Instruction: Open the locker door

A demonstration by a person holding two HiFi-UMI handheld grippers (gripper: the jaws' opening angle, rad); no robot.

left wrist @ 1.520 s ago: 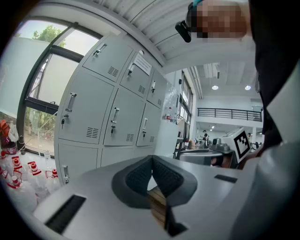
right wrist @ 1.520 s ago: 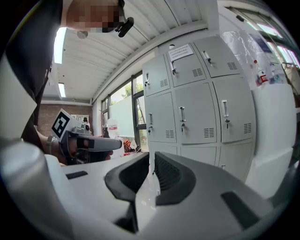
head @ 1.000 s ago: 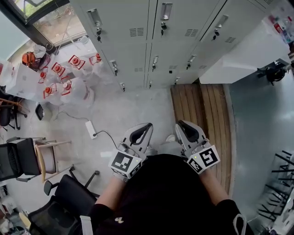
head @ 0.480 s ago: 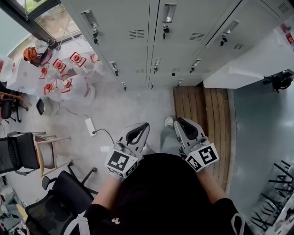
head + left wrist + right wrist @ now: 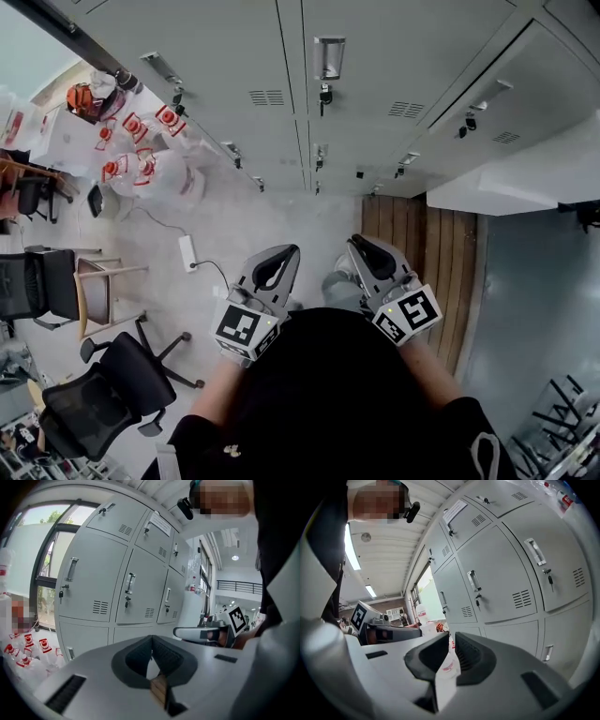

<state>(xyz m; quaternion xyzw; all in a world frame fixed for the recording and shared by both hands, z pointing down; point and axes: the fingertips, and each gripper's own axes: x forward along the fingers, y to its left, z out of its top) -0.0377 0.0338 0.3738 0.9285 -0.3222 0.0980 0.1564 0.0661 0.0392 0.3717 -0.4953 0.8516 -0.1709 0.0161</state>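
A bank of grey lockers (image 5: 375, 84) fills the top of the head view, all doors closed. The door straight ahead has a recessed handle (image 5: 328, 56) with a key lock (image 5: 325, 94) under it. My left gripper (image 5: 287, 252) and right gripper (image 5: 357, 243) are held side by side in front of the person's body, pointing at the lockers and well short of them. Both are shut with nothing between the jaws. In the left gripper view the left gripper (image 5: 151, 639) faces locker doors with upright handles (image 5: 130, 583). The right gripper (image 5: 451, 637) faces a door handle (image 5: 474, 580).
White bags with red labels (image 5: 141, 159) are piled at the lockers' left end. A power strip (image 5: 187, 251) and cable lie on the floor. Office chairs (image 5: 94, 394) and a wooden chair (image 5: 94, 291) stand at left. A wooden platform (image 5: 422, 244) and a white block (image 5: 525, 187) are at right.
The view has moved closer to the lockers, which now loom larger and nearer. Both grippers stay shut and level in front of the body.
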